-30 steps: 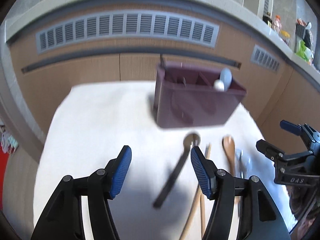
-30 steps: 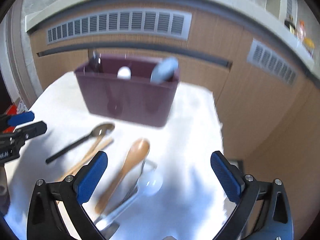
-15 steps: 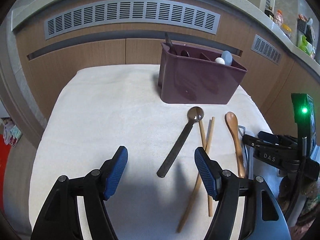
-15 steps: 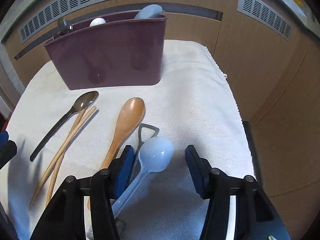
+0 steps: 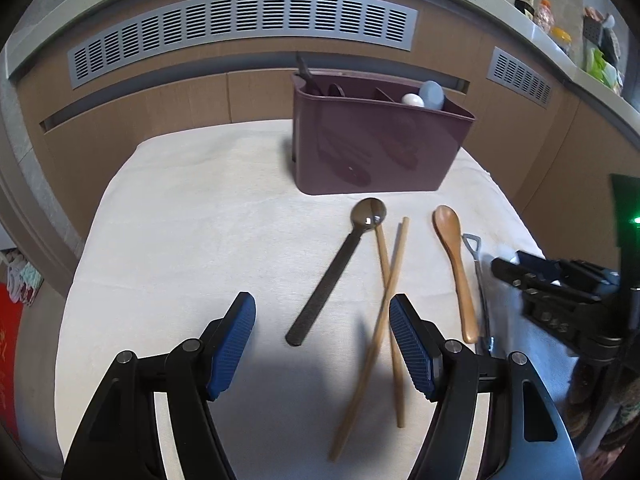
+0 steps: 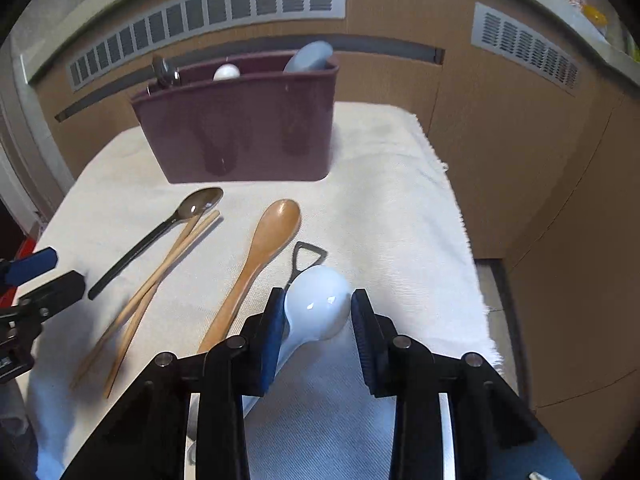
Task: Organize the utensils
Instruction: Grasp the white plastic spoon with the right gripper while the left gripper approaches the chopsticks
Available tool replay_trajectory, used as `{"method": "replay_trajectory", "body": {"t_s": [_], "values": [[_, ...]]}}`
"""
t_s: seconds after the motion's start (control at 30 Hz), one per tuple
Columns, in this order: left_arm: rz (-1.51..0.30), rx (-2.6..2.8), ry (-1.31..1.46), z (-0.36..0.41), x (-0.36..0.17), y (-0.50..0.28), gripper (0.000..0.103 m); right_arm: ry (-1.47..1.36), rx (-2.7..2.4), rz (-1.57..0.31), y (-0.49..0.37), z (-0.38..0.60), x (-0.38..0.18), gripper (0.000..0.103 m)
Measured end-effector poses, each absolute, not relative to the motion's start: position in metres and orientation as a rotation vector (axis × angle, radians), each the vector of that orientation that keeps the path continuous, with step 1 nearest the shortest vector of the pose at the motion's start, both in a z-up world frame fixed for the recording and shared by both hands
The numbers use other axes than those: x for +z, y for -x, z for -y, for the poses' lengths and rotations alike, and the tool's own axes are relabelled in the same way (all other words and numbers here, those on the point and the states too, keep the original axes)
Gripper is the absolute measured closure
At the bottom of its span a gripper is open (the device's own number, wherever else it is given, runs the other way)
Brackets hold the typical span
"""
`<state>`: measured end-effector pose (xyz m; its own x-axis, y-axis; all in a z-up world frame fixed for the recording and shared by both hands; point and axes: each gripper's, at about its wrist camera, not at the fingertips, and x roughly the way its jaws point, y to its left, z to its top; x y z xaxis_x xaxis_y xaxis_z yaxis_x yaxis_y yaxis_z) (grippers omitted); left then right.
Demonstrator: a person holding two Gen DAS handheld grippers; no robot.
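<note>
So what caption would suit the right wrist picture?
Right gripper closing around a pale blue spoon beside a wooden spoon.

No legible text, label, brand or number in either view. Left wrist view: the red item (image 5: 9, 360) at the left edge carries faint pale marks, too blurred to read. The bottles and packets on the far counter (image 5: 576, 32) are too small to show any printing.
</note>
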<state>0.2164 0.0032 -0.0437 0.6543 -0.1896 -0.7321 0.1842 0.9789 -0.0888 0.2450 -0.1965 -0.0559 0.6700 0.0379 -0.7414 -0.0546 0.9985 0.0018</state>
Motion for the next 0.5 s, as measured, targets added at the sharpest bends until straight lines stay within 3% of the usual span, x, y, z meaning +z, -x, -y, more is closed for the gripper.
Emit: {"method": "replay_trajectory", "body": {"t_s": [0.2,0.37,0.5], "values": [[-0.857,-0.343,-0.002,0.015,-0.045,-0.228,0.035,0.013,0.052,-0.764,-0.219,0.214,-0.043,0.073],[-0.903,-0.458,-0.065,0.041,-0.052,-0.249,0.064,0.001,0.068,-0.729,-0.208,0.224,-0.043,0.073],[-0.942,-0.449,-0.166,0.062,-0.055,-0.269,0.071,-0.015,0.097,-0.72,-0.204,0.228,-0.048,0.073]]}}
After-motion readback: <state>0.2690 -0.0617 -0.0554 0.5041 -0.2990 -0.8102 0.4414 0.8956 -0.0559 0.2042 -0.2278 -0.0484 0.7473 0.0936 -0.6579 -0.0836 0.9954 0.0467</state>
